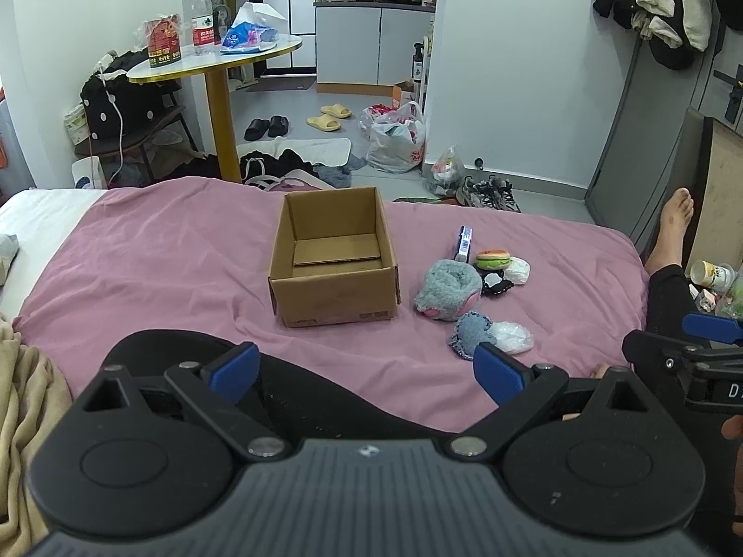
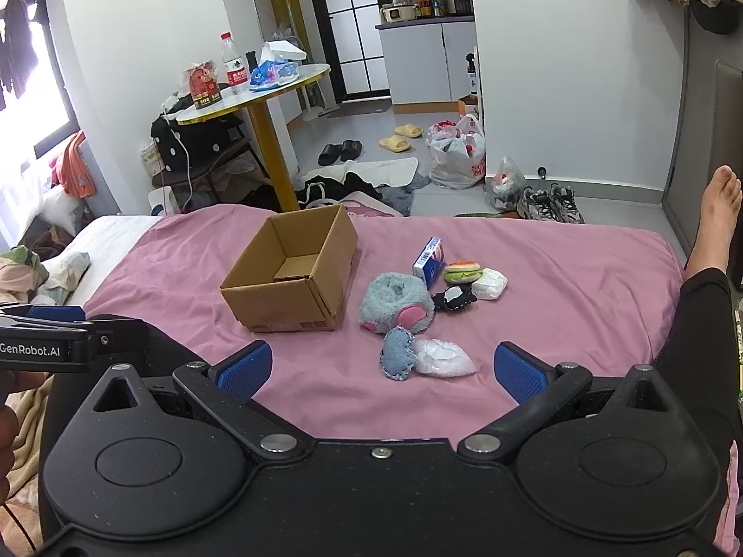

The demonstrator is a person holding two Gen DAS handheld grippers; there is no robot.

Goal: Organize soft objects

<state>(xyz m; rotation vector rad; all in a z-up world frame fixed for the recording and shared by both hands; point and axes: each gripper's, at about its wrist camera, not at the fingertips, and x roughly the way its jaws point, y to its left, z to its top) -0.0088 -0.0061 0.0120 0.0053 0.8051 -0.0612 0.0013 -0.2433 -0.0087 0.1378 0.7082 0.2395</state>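
An empty cardboard box (image 1: 333, 260) (image 2: 292, 276) stands open on the pink bedsheet (image 1: 185, 250) (image 2: 557, 278). To its right lie a fluffy grey-blue plush (image 1: 448, 290) (image 2: 395, 301), a denim heart pillow (image 1: 470, 335) (image 2: 397, 352), a white crinkled bag (image 1: 511, 337) (image 2: 443, 357), a burger toy (image 1: 493, 259) (image 2: 461, 270), a black-and-white item (image 1: 495, 285) (image 2: 454, 298), a white pouch (image 1: 518, 271) (image 2: 490, 284) and a small blue-white carton (image 1: 463, 243) (image 2: 429, 262). My left gripper (image 1: 367, 371) and right gripper (image 2: 381, 371) hover open and empty near the bed's front.
A person's legs in black trousers (image 1: 664, 297) (image 2: 701, 320) rest on the bed, one bare foot (image 2: 715, 218) at the right edge. A beige blanket (image 1: 28, 399) lies at left. Beyond the bed stand a round table (image 1: 218, 62) and floor clutter with slippers and bags.
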